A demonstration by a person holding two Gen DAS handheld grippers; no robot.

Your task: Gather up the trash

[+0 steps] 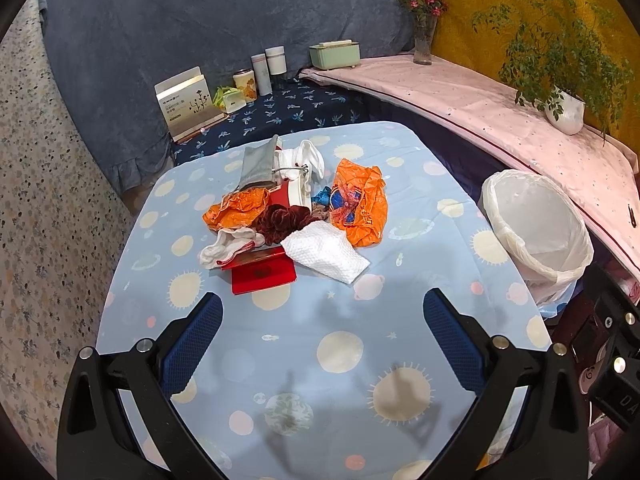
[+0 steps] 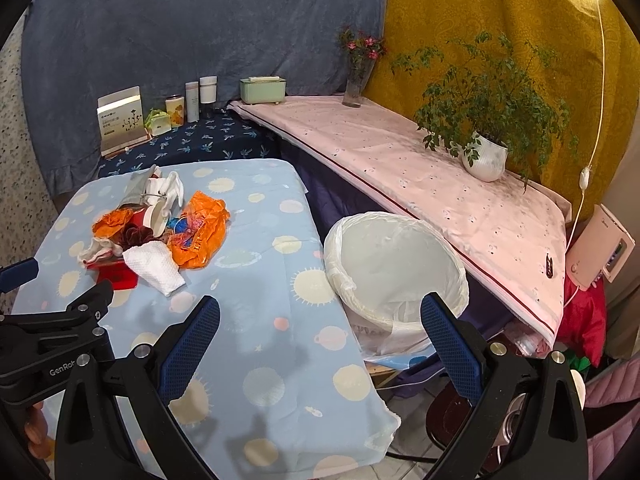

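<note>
Both grippers are hanging over the near end of the table (image 1: 400, 152), jaws spread wide, nothing between them. Left gripper (image 1: 322, 316) is sitting square in front of the trash pile (image 1: 296, 216); the pile is lying ahead of it on the table's middle, well apart from the blue pads. Right gripper (image 2: 320, 316) is hovering at the table's right edge, with the pile ahead and off to its left and the bin (image 2: 396, 264) just beyond its right finger.

Pile, relative to the bin: on the tabletop, left of it, not touching. Contents: white paper towel (image 1: 326, 254) at the near edge, partly overlying a red flat box (image 1: 262, 276); a bigger orange plastic bag (image 1: 362, 204) on the bin side, a smaller orange wrapper (image 1: 236, 208) on the far side from the bin; a dark red scrunchie-like thing (image 1: 282, 220) in the middle; grey pouch (image 1: 260, 162) and white cloth (image 1: 312, 156) at the back.

Paper towel's long axis is running diagonally, far-left to near-right, its near corner pointing roughly toward the bin. Red box is lying flat with its long edge across the table.

Bin is lined with a white bag, standing off the table's right side, looking empty.

Right wrist view only: the left gripper's black frame (image 2: 52, 344) at the left, fingertips of a hand (image 2: 34, 428) below it, a pink device (image 2: 600, 248) with a cord. Left wrist view shows the pile closer and head-on.
</note>
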